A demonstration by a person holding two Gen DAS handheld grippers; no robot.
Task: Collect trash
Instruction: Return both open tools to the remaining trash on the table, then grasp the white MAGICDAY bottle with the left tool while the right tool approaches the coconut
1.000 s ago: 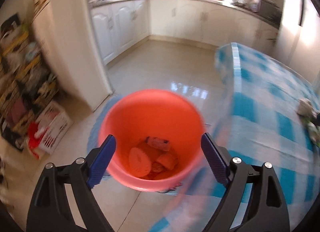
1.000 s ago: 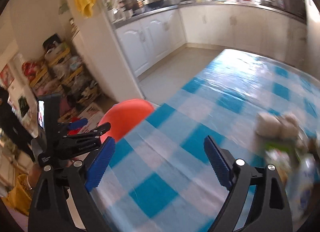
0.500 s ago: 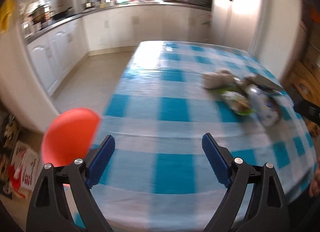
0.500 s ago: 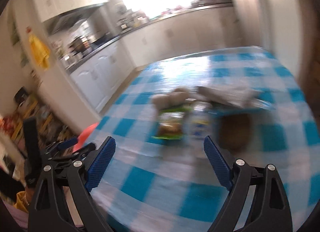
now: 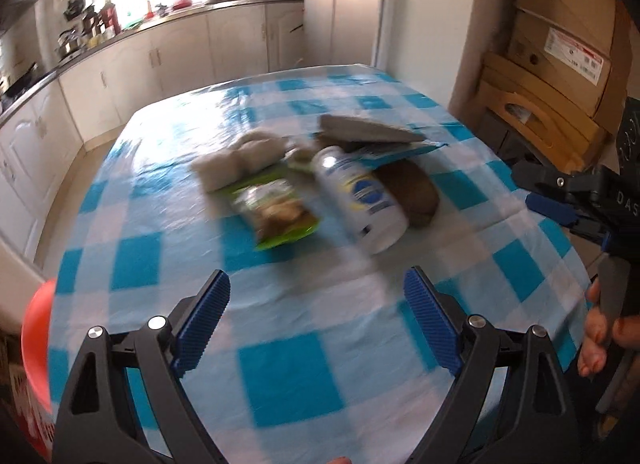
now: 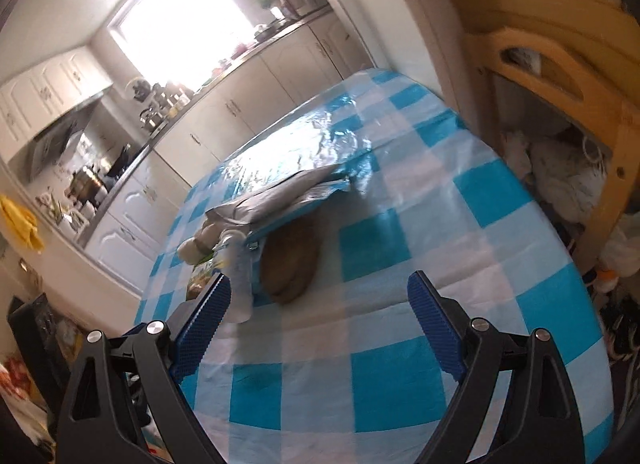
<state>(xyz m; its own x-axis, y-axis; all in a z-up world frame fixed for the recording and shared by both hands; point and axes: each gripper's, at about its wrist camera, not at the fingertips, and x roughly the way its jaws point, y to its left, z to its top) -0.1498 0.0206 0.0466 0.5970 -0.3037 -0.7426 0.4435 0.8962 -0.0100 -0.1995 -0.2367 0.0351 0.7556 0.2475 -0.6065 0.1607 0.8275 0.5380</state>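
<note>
Trash lies in a loose heap on the table, ahead of both hand-held grippers and touched by neither. Nearest the left hand-held gripper is a green snack packet, straight beyond its fingertips. Just right of the packet lies a white bottle on its side, and a brown rounded lump sits against the bottle's far right side. Crumpled white paper rests at the far left of the heap, and a flat grey packet with a blue edge lies tilted over the back of it. Motion blur smears the finer detail.

The left hand-held gripper hangs above the near part of the blue-and-white checked cloth, jaws spread wide with nothing between them. The right hand-held gripper is likewise wide open and empty; from its camera the heap sits ahead and to the left, the bottle just beyond its left finger. In the left view it shows at the right edge, with the person's hand on its handle.

An orange bucket peeks in low at the left, beside the table's edge. Stacked cardboard boxes stand to the right, and white kitchen cabinets run along the far wall.
</note>
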